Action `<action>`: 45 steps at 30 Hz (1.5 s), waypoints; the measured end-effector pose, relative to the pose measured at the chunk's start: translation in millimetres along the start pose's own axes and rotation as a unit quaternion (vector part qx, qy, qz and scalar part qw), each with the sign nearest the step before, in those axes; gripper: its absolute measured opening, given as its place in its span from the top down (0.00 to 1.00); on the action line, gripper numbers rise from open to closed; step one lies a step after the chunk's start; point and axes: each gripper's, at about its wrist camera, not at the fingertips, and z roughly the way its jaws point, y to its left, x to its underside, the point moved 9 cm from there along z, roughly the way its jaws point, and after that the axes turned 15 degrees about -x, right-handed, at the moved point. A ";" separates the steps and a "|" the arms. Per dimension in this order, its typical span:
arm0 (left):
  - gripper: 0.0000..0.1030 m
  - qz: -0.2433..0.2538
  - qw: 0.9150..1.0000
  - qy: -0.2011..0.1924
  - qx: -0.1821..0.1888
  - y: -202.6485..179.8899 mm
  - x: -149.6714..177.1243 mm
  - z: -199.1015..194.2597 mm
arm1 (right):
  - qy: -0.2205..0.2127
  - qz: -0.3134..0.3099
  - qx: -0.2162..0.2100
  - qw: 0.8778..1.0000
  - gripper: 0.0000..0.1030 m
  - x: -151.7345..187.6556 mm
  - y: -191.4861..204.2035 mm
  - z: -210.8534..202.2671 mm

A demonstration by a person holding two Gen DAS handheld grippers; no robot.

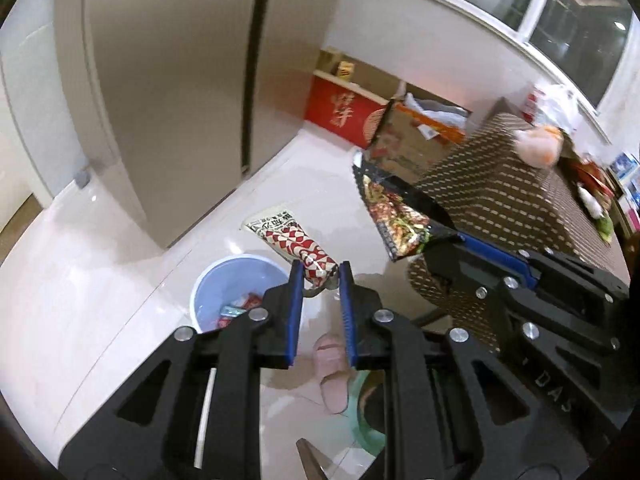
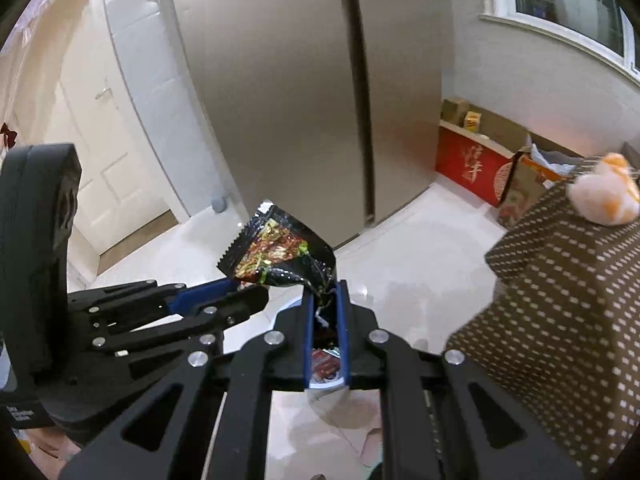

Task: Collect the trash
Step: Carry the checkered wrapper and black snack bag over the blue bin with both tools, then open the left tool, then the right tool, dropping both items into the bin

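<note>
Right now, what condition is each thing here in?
left tool: shut on red-and-white wrapper, held above the floor
right tool: shut on black snack packet, crumpled
blue bin: open, wrappers inside
fridge: doors closed
pink slipper: on the floor

The right gripper (image 2: 325, 286) pinches the crumpled corner of a black snack wrapper (image 2: 280, 254) between its blue pads, holding it above the pale tiled floor (image 2: 420, 248). The left gripper (image 2: 256, 294) reaches in from the left, its tip just under the wrapper. Behind stand a steel refrigerator (image 2: 288, 100) and a red box (image 2: 472, 168); a brown dotted cloth (image 2: 568, 300) fills the right.
</note>
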 end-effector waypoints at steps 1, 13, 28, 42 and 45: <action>0.83 -0.005 1.000 0.000 -0.006 5.9 -2.8 3.7 | 0.002 0.000 -0.001 1.000 0.90 -1.7 1.3 6.2; 0.35 -0.046 0.996 0.017 -0.081 53.7 -19.8 45.2 | 0.014 0.007 -0.004 1.000 0.89 -9.7 5.8 58.4; 0.35 -0.059 0.995 0.033 -0.069 57.7 -9.1 55.5 | 0.035 0.008 0.000 0.999 0.88 -6.9 -2.4 88.5; 0.35 -0.092 0.991 0.028 -0.097 94.5 -13.9 49.3 | 0.013 0.010 -0.003 1.000 0.54 -35.2 3.8 109.1; 0.35 -0.090 0.991 0.030 -0.097 95.6 -13.1 49.5 | 0.019 0.000 0.009 1.000 0.54 -33.5 2.0 106.4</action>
